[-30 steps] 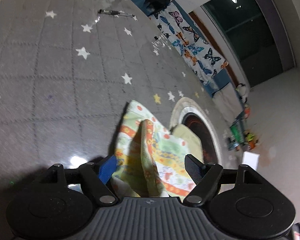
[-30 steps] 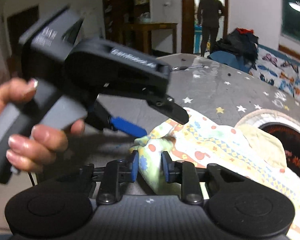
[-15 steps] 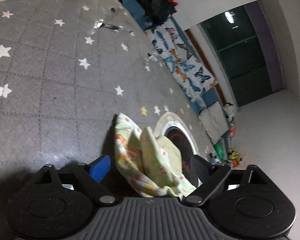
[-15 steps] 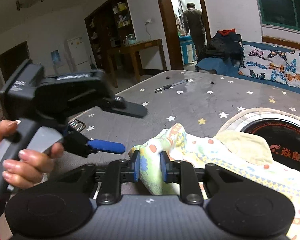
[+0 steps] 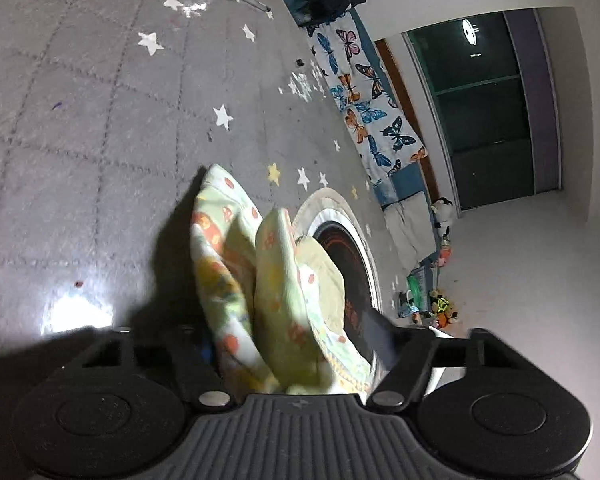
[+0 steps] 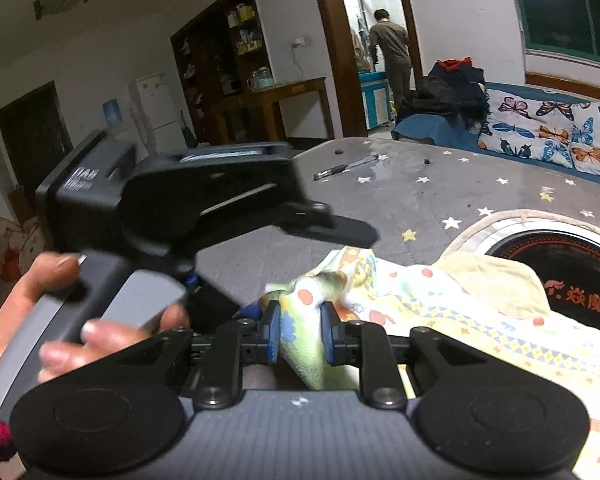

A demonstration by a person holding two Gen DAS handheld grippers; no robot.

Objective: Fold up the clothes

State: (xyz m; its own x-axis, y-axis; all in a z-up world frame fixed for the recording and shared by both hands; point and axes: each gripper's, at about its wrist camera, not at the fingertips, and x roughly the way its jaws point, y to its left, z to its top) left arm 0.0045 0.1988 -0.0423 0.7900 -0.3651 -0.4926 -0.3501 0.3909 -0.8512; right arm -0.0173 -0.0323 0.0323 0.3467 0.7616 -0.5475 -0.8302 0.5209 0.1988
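Right wrist view: the right gripper (image 6: 300, 338) is clamped on a bunched corner of a pale green children's garment (image 6: 440, 308) printed with orange dots and yellow diamonds. The garment lies on a grey star-patterned tablecloth (image 6: 400, 200), its far edge draped over the rim of a round black induction hob (image 6: 556, 264) set into the table. Just left of the clamped corner, the left gripper (image 6: 300, 256), held in the person's left hand (image 6: 80, 320), hangs over the same cloth with its jaws spread wide, one above the fabric and one below.

Compared with half a second ago, the left gripper has come in from well to the left of the garment and now straddles its raised fold. In the left wrist view the cloth stands up in two folds between the parted fingers (image 5: 380, 340), which do not pinch it. This likely means a second grasp is about to be taken beside the first, so the edge can be lifted and folded over.

Beyond the garment, a pen (image 6: 348, 167) lies far across the tablecloth, and a butterfly-print cushion (image 6: 552, 136) sits on a sofa behind the table. Nothing lies between the grippers and the garment, but the hob under its far edge could snag the fabric.
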